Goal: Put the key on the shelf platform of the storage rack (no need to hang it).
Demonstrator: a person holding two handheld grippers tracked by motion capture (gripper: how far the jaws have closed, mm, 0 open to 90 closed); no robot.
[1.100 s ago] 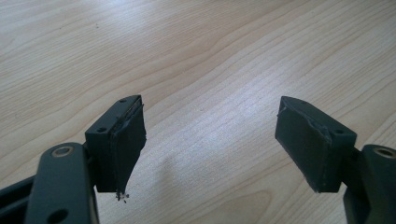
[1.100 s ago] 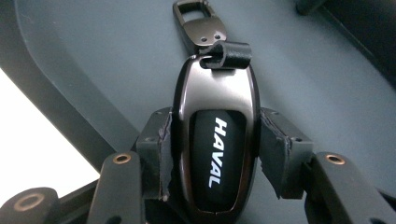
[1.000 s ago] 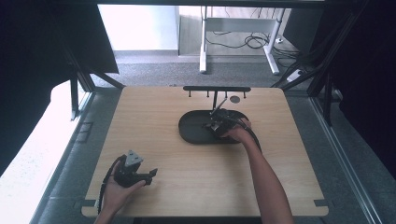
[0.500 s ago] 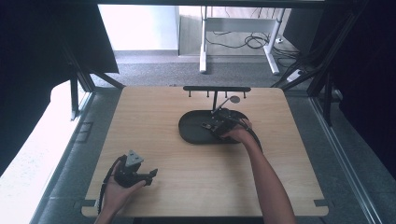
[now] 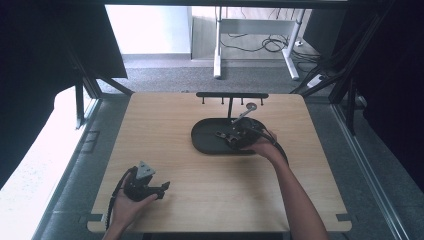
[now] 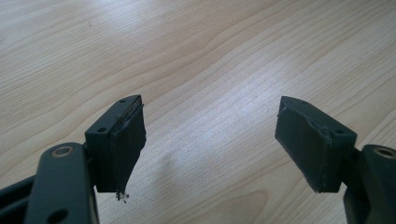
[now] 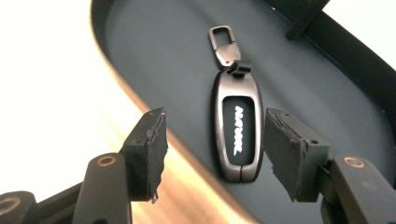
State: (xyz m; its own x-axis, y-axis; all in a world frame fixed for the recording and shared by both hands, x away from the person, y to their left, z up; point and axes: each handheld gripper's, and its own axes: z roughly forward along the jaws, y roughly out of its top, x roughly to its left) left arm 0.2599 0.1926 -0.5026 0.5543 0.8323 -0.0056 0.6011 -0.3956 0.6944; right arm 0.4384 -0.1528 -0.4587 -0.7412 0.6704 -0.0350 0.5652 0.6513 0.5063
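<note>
1. Nearest the person, the left hand [image 5: 125, 207] rests at the near-left part of the wooden table [image 5: 165, 130] and holds the left gripper [image 5: 159, 188], which lies low over the bare wood with its cable looping back beside the wrist.
2. In the left gripper view the two black jaws stand wide apart with nothing between them, only pale wood grain beyond; the left gripper [image 6: 210, 140] holds nothing, and the pad on one jaw looks frayed at its lower edge.
3. Farther in, the right forearm reaches up the right side of the table, and the right hand [image 5: 262, 146] sits at the near-right rim of a dark oval tray [image 5: 205, 142] lying near the table's middle.
4. The right gripper [image 5: 227, 136] reaches over the tray's inside from that rim.
5. In the right gripper view the right gripper [image 7: 215, 149] has its jaws parted, one on each side of a dark key fob [image 7: 237, 128] that lies flat on the tray [image 7: 154, 51] floor; neither pad touches it.
6. The fob bears a pale logo on a black panel, and a metal clip [image 7: 224, 44] at its far end points away from the jaws.
7. Beyond the tray, a black rack [image 5: 231, 95] with small hooks stands on a post at the table's far edge.
</note>
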